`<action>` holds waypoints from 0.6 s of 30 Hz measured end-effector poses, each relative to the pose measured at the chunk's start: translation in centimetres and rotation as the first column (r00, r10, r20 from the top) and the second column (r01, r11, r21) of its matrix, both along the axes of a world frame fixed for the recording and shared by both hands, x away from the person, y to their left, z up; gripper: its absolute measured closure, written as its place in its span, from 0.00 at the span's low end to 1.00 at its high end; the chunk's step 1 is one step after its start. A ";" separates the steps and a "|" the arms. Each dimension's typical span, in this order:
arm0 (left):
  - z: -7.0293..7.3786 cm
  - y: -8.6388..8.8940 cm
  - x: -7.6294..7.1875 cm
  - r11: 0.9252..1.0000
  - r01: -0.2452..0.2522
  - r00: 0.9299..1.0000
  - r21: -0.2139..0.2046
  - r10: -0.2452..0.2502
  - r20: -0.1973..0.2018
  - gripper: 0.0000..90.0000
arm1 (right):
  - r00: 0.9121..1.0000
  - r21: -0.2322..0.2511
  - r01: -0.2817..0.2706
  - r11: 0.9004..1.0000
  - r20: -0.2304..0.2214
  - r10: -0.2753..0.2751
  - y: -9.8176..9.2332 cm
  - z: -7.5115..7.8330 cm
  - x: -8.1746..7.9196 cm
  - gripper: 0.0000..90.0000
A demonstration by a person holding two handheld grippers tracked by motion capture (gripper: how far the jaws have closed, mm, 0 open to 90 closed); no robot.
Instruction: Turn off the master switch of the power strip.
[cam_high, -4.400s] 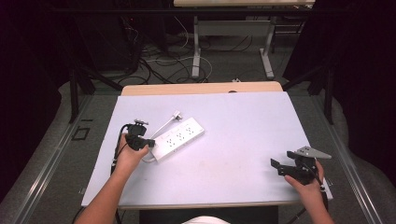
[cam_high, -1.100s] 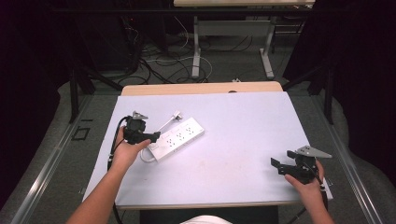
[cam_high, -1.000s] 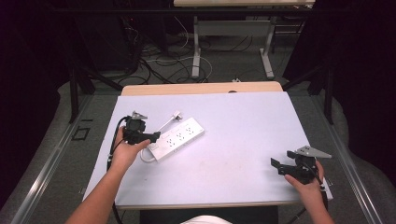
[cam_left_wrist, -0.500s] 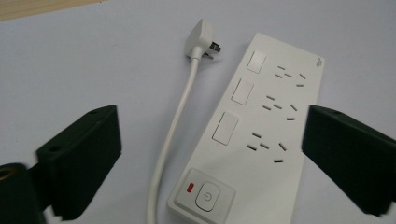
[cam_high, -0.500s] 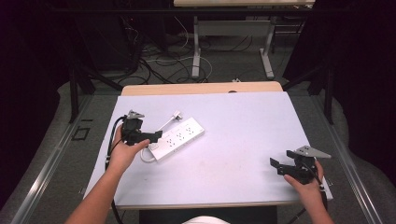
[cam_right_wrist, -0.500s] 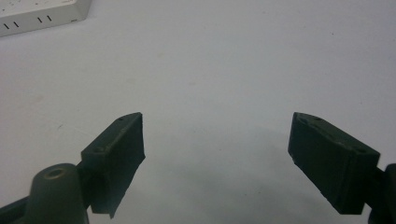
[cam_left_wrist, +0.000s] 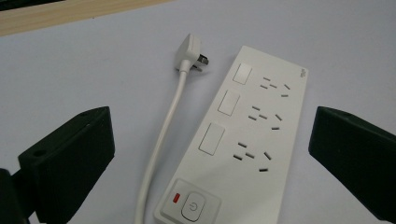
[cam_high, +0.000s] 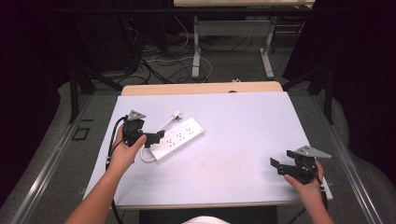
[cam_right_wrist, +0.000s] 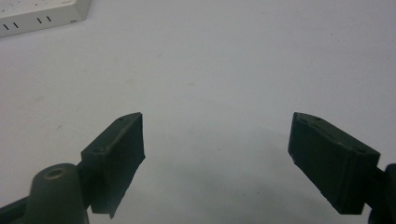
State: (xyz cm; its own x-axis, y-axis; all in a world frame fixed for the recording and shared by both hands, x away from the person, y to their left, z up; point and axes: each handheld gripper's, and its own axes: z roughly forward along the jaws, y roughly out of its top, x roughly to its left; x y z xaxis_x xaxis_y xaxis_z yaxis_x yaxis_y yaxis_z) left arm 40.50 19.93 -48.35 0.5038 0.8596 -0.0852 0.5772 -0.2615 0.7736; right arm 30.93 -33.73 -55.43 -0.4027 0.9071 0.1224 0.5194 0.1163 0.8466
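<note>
The left hand-held gripper (cam_left_wrist: pixel 210 154), jaws spread, is poised over the power strip (cam_left_wrist: pixel 247 144); closing on it seems next. The right hand-held gripper (cam_right_wrist: pixel 217 158) is held spread over the bare worktop (cam_right_wrist: pixel 233 56).

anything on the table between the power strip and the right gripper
Nothing. In the high view, only bare white table runs from the power strip to the right gripper, which has its jaws open.

1 power strip (cam_high: pixel 179 138) with 1 plug (cam_left_wrist: pixel 190 50), 3 socket groups, 1 table (cam_high: pixel 243 121).
</note>
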 end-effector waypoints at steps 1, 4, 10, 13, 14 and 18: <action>0.2 0.0 0.0 1.000 0.011 1.000 0.005 -0.011 -0.016 0.01 | 1.000 0.000 0.000 1.000 0.000 0.000 0.0 0.0 0.0 0.20; 0.2 -0.2 -0.2 1.000 0.003 1.000 -0.008 -0.003 0.011 0.01 | 1.000 -0.001 0.005 1.000 0.010 -0.005 0.0 0.0 0.0 0.20; 1.0 -0.4 -1.0 0.998 0.001 1.000 -0.059 0.000 0.024 0.01 | 1.000 0.001 0.008 1.000 0.009 -0.008 0.0 0.0 0.0 0.20; 1.4 -0.2 -1.6 0.998 0.020 1.000 -0.061 -0.020 0.012 0.01 | 1.000 0.000 -0.001 1.000 0.004 0.001 -0.1 0.1 -0.1 0.20; 1.4 -0.2 -1.8 0.998 0.013 1.000 -0.068 -0.011 0.023 0.01 | 1.000 -0.001 -0.002 1.000 0.006 0.002 -0.1 0.1 0.0 0.20; 1.6 0.0 -2.5 0.997 0.020 1.000 -0.074 -0.018 0.021 0.02 | 1.000 0.002 0.009 1.000 0.016 -0.009 0.0 0.1 0.0 0.20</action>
